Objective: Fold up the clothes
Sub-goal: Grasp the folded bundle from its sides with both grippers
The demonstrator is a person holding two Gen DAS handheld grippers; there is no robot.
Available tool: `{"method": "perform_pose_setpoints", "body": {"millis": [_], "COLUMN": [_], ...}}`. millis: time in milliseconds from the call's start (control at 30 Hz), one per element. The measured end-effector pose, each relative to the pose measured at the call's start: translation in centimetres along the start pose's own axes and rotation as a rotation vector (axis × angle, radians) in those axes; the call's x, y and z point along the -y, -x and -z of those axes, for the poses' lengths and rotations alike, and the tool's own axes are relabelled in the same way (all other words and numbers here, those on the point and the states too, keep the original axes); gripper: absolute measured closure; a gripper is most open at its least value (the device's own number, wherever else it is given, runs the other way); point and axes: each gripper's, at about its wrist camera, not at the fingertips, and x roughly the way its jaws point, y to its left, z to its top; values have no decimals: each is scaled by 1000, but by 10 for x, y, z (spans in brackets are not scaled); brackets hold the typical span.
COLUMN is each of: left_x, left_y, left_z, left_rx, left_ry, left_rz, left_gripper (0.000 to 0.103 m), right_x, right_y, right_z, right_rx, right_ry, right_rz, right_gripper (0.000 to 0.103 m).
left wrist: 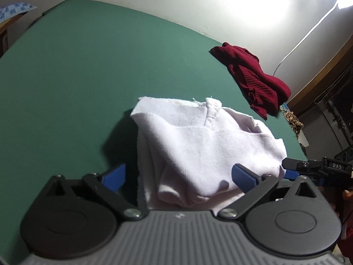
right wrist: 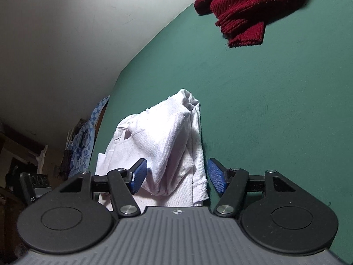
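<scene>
with both sets of jaws spread and pinching nothing, our left gripper and right gripper flank the folded white garment on the green worktop, so we should press its layers flat before reaching for the maroon sweater.

Black grippers, blue pads, silver screws.
</scene>
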Motion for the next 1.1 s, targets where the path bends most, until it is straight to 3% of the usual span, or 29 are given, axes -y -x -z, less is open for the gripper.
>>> {"method": "perform_pose_setpoints", "body": {"millis": [133,300,467,567,700,767,800,867,1000,1100], "left_x": [-3,-21,3,11,13,20,26,32,15,-6], "left_y": [-11,-17,-23,-26,-27,-28,-30,-33,-31,-19], "left_z": [-11,-18,-19,-16,-14,-13,-14,-15,-34,-61], "left_rx": [5,79,89,111,136,139,135,129,112,137], "left_ry": [79,246,148,152,161,101,57,-9,9,21], "left_rz": [49,132,56,23,-6,-70,-107,-140,-66,-27], "left_gripper": [1,1,3,3,7,18,25,34,63,75], "right_x": [8,13,2,0,7,8,8,2,-17,-42], "right_y": [-17,-37,-50,-51,-49,-47,-47,-46,-45,-51], "right_z": [-23,-44,-47,-45,-44,-44,-45,-44,-45,-62], "right_rx": [-82,-139,-162,-156,-145,-149,-150,-146,-130,-92], "right_ry": [-19,-9,84,106,53,9,-12,-23,-22,-8], "right_rz": [-78,-155,-192,-193,-172,-140,-120,-88,-39,-67], "right_gripper": [40,40,40,41,57,64,73,76,79,80]}}
